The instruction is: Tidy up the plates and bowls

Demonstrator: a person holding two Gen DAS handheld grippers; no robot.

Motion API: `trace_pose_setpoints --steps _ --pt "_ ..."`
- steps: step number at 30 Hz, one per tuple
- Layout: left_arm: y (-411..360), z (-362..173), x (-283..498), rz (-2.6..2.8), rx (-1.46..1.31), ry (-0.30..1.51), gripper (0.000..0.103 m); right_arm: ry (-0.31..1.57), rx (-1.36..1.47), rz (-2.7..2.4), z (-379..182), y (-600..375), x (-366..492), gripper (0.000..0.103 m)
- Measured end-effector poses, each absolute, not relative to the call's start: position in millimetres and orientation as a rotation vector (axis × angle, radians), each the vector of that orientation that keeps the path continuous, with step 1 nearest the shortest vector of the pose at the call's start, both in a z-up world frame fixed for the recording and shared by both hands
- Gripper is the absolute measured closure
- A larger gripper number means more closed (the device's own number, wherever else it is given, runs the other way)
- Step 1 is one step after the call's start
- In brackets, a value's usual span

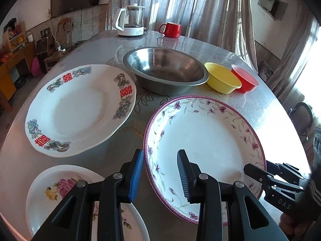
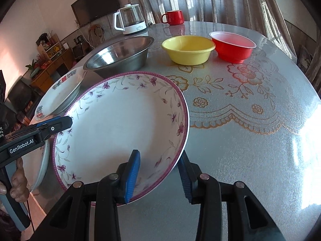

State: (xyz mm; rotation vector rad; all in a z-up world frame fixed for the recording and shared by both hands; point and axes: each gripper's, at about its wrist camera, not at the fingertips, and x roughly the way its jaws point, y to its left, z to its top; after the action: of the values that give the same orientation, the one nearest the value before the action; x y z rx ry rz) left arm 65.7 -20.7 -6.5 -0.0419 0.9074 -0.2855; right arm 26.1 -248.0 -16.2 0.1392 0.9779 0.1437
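A white deep plate with a purple rim and flower sprigs (image 1: 200, 132) (image 2: 120, 124) is held slightly tilted above the table. My right gripper (image 2: 158, 176) is shut on its near right rim, one pad inside and one under the edge; in the left wrist view it shows at the plate's right edge (image 1: 258, 165). My left gripper (image 1: 160, 172) straddles the left rim with a gap at the inner pad, so it stands open. A white plate with red characters (image 1: 80, 108) lies at the left. A rose-patterned plate (image 1: 60, 190) lies near the front.
Behind the plates stand a steel bowl (image 1: 166, 68), a yellow bowl (image 2: 188, 50) and a red bowl (image 2: 232, 46). A glass kettle (image 1: 131, 20) and a red mug (image 1: 171, 29) stand at the far edge. The round table (image 2: 250, 140) has bare cloth on the right.
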Motion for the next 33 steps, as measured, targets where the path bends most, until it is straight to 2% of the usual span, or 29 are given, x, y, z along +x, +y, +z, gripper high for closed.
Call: trace_pose_setpoints --steps 7,9,11,16,23,26,33 --pt "2 13 54 -0.288 -0.083 0.839 0.051 0.935 0.150 0.107 -1 -257 24 0.062" --pt "11 17 52 -0.278 -0.094 0.825 0.044 0.906 0.160 0.098 7 -260 24 0.058" --pt "21 19 52 -0.262 -0.102 0.820 0.042 0.881 0.174 0.117 14 -260 25 0.052" --pt "57 19 56 -0.205 -0.155 0.828 0.042 0.853 0.230 0.285 29 -239 34 0.040" --pt "110 15 62 -0.095 -0.215 0.823 0.039 0.900 0.228 0.498 28 -173 64 0.040" --pt "131 12 65 -0.050 -0.237 0.815 0.033 0.930 0.209 0.546 23 -143 77 0.040" --pt "167 2 87 -0.013 -0.293 0.836 0.033 0.968 0.204 0.561 15 -101 121 0.040"
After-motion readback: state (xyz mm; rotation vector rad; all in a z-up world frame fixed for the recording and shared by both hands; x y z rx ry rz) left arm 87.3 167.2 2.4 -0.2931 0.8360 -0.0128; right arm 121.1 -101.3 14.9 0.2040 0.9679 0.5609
